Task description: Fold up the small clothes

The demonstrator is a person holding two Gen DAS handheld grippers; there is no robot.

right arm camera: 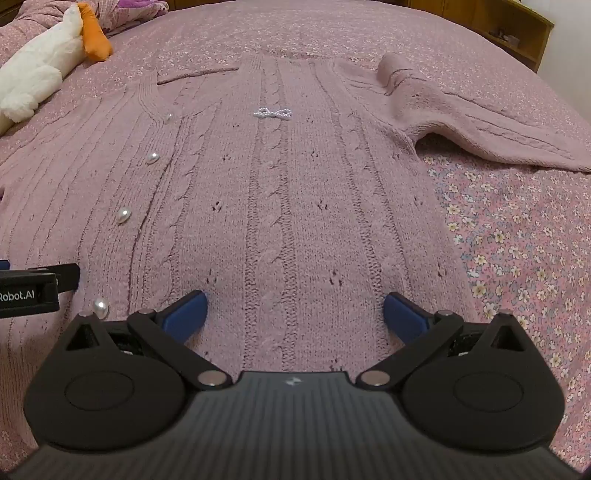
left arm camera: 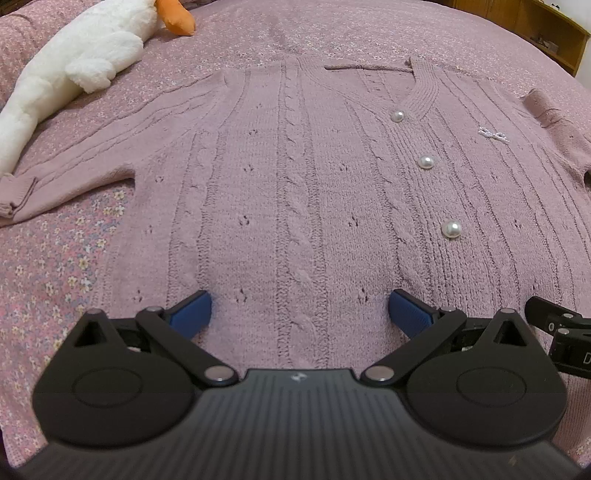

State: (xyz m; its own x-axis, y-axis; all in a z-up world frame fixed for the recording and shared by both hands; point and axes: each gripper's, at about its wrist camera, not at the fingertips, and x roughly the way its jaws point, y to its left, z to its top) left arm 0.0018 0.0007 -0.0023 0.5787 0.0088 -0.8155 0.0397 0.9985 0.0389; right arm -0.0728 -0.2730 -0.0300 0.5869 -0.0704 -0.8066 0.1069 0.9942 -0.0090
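Observation:
A pink cable-knit cardigan [left arm camera: 295,177] with pearl buttons [left arm camera: 425,161] lies flat, front up, on the bed; it also shows in the right wrist view [right arm camera: 280,206]. Its left sleeve [left arm camera: 74,166] stretches out to the left; its right sleeve [right arm camera: 480,122] lies out to the right. A small bead bow [right arm camera: 272,113] sits on the chest. My left gripper [left arm camera: 300,314] is open and empty above the hem on the left half. My right gripper [right arm camera: 294,312] is open and empty above the hem on the right half. The two grippers are side by side.
The bed has a pink floral cover [right arm camera: 517,258]. A white plush goose with an orange beak [left arm camera: 74,59] lies at the far left; it also shows in the right wrist view [right arm camera: 40,70]. A wooden shelf unit [left arm camera: 535,29] stands behind the bed at the far right.

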